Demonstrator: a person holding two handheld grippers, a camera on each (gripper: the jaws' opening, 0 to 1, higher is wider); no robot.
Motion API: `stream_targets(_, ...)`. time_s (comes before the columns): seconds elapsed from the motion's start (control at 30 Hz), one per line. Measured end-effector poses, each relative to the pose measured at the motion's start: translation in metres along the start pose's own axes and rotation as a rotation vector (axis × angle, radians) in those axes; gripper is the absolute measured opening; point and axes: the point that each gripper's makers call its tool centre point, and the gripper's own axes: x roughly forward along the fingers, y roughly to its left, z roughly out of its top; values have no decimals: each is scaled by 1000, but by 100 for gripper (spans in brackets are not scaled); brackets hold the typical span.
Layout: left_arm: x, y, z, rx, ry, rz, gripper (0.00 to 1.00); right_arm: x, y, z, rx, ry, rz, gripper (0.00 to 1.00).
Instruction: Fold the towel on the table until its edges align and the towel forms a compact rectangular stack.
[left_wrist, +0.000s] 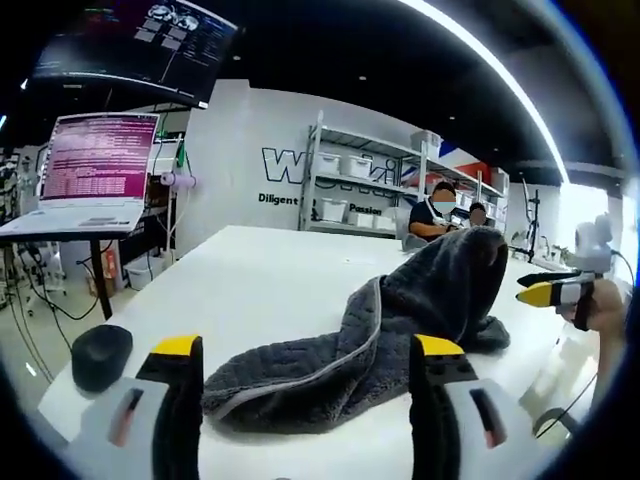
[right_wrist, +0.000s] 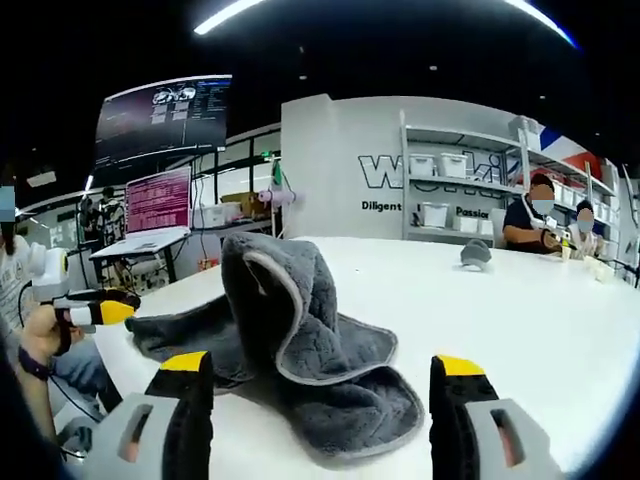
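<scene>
We look across a wide white surface (left_wrist: 270, 270) in a bright workroom, with a white wall bearing dark lettering and metal shelving with white storage bins (left_wrist: 350, 185) behind it.

In the left gripper view, the dark grey quilted towel with a light grey border (left_wrist: 400, 320) lies crumpled on the surface just beyond the left gripper (left_wrist: 312, 385), one part of it heaped into a tall peak. The left gripper's two yellow-tipped fingers (left_wrist: 178, 348) stand spread wide, grasping nothing, with the towel's near edge lying between them. Left of the towel, near the surface's edge, sits a small rounded black object (left_wrist: 100, 355). Further left of the towel, off the surface, an open laptop with a pink screen (left_wrist: 95, 165) rests on a stand, a dark monitor (left_wrist: 140, 40) hanging above it. Right of the towel's peak, the right gripper (left_wrist: 545, 290) comes in, held in a hand (left_wrist: 600, 310); we cannot tell from here how its fingers stand. Two seated people (left_wrist: 440, 215) are behind the towel.

In the right gripper view, the towel (right_wrist: 300, 340) again lies just ahead, its peak upright in the middle. The right gripper (right_wrist: 320, 385) has its fingers (right_wrist: 455, 370) released and apart, clear of the cloth. Left of the towel, the left gripper (right_wrist: 100, 310) shows, held in a hand (right_wrist: 40, 335). A small grey object (right_wrist: 476, 255) lies well beyond the towel.
</scene>
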Motion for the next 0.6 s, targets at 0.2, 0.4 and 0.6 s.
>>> stream_targets(0.2, 1, 0, -3, 9, 14, 2, 96, -3, -10, -2, 18, -3, -21, 94)
stream_targets(0.4, 4, -6, -3, 17, 12, -11, 99, -4, -13, -4, 23, 0, -29, 94)
stream_targets(0.6, 4, -8, -3, 28, 16, -25, 99, -6, -20, -4, 39, -7, -45, 94)
